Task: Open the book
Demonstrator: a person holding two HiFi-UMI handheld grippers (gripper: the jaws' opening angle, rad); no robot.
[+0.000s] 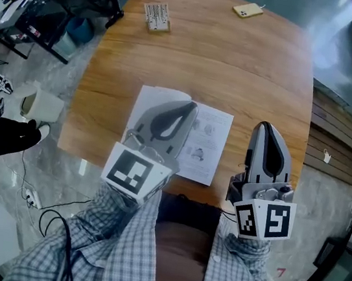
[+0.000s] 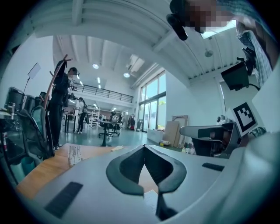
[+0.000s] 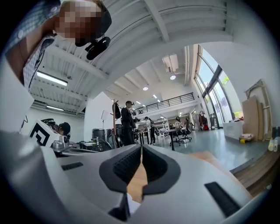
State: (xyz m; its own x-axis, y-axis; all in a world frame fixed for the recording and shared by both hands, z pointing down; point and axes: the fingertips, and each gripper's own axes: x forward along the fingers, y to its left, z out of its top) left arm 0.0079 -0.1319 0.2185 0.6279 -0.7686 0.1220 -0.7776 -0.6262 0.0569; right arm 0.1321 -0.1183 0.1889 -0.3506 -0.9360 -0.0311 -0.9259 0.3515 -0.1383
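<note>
A: Looking through the head view first: is the book (image 1: 210, 142) open?

B: I judge so. One book lies spread, pages up, on the table (image 1: 239, 67), with the left gripper (image 1: 187, 107) over it and the right gripper (image 1: 265, 126) beside it (also one phone (image 1: 248, 10), one printed card (image 1: 157, 16)).

A: Left gripper view?

B: Fingers (image 2: 127, 170) closed, holding nothing.

A: Right gripper view?

B: Fingers (image 3: 124, 168) together, empty. Next probably calls only for lifting clear.
</note>
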